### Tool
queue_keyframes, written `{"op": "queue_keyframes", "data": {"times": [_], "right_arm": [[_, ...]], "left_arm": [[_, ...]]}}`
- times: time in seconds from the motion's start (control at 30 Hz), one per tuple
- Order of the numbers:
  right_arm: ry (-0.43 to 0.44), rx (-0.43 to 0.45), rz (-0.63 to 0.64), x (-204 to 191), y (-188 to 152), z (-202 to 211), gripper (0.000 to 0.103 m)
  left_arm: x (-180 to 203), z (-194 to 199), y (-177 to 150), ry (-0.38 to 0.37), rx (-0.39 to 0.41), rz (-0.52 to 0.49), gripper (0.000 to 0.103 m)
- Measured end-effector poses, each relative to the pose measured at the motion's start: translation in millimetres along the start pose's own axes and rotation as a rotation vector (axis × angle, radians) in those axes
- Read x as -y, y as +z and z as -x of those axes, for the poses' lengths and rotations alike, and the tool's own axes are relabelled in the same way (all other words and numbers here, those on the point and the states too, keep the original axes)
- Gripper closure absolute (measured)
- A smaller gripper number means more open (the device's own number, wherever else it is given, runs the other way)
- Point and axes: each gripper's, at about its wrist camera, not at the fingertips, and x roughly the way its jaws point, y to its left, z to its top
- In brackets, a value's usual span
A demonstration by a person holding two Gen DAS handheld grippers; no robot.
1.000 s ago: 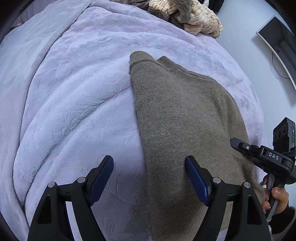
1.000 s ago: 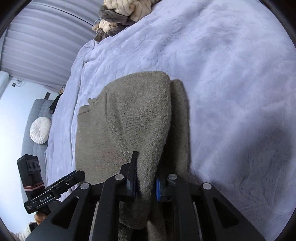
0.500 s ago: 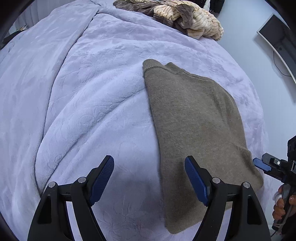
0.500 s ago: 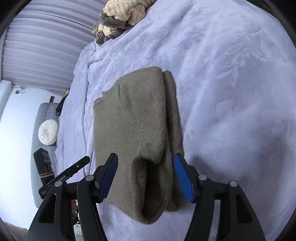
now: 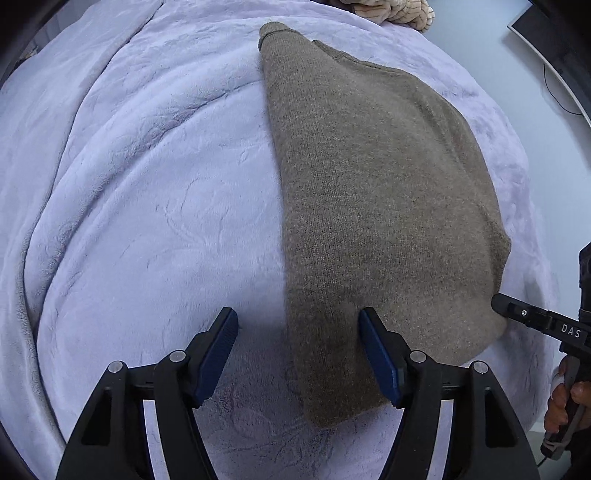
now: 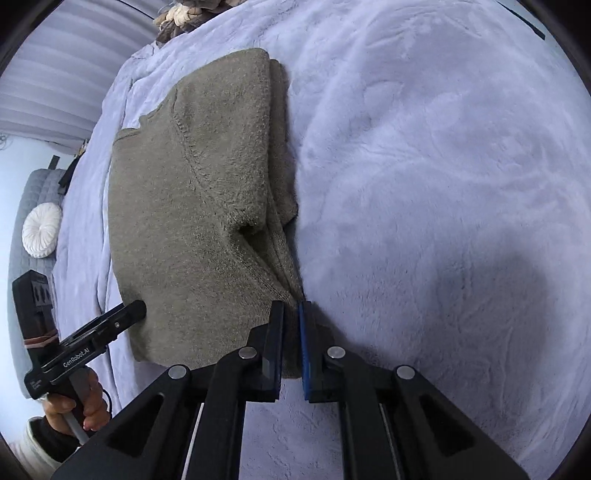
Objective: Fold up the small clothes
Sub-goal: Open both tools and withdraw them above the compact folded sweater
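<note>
Sweater (image 5: 373, 206): olive-brown knit, folded lengthwise into a long strip, lying flat on the bed; collar end away from the person, hem end nearest.
Sleeve fold (image 6: 236, 155): doubled layers stacked along the sweater's right edge, in the right wrist view.
Right gripper (image 6: 291, 314): jaws have just been closing — now clenched on the sweater's near right hem corner, knit pinched between them.
Left gripper (image 5: 297, 328): jaws have been narrowing a little, spread apart, nothing clamped; one over the blanket, the other over the sweater's near left edge.
Blanket (image 5: 147, 206): pale lilac plush covering the bed.
Clothes pile (image 6: 184, 18): beige and brown, at the bed's far end — well apart.
</note>
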Motion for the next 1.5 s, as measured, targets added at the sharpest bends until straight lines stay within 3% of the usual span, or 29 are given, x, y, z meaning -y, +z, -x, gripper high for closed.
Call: {"op": "queue_keyframes", "data": {"times": [0.27, 0.47, 0.67, 0.93, 0.97, 1.1, 1.17, 1.23, 1.27, 1.5], "right_arm": [[-0.043, 0.012, 0.011, -9, 2, 28, 0.094], [0.011, 0.088, 0.035, -29, 30, 54, 0.092], [-0.001, 0.053, 0.128, -67, 54, 29, 0.092], [-0.094, 0.032, 0.127, -55, 69, 6, 0.09], [-0.102, 0.023, 0.128, -54, 70, 2, 0.09], [-0.07, 0.014, 0.109, -43, 72, 0, 0.09], [-0.076, 0.013, 0.131, -43, 72, 0, 0.088], [-0.097, 0.007, 0.146, -41, 70, 1, 0.069], [-0.103, 0.006, 0.141, -37, 70, 2, 0.066], [-0.009, 0.036, 0.045, -11, 65, 26, 0.061]], "left_arm": [[-7, 27, 17, 0.053, 0.014, 0.045, 0.034], [-15, 39, 51, 0.05, 0.073, 0.12, 0.034], [-11, 22, 62, 0.098, 0.057, 0.143, 0.034], [-11, 21, 61, 0.083, 0.057, 0.149, 0.033], [-11, 21, 61, 0.087, 0.058, 0.148, 0.03], [-13, 20, 60, 0.093, 0.064, 0.149, 0.027], [-13, 19, 60, 0.09, 0.064, 0.152, 0.027], [-13, 20, 60, 0.091, 0.063, 0.15, 0.027], [-12, 20, 60, 0.092, 0.062, 0.147, 0.027], [-13, 20, 60, 0.096, 0.059, 0.138, 0.027]]}}
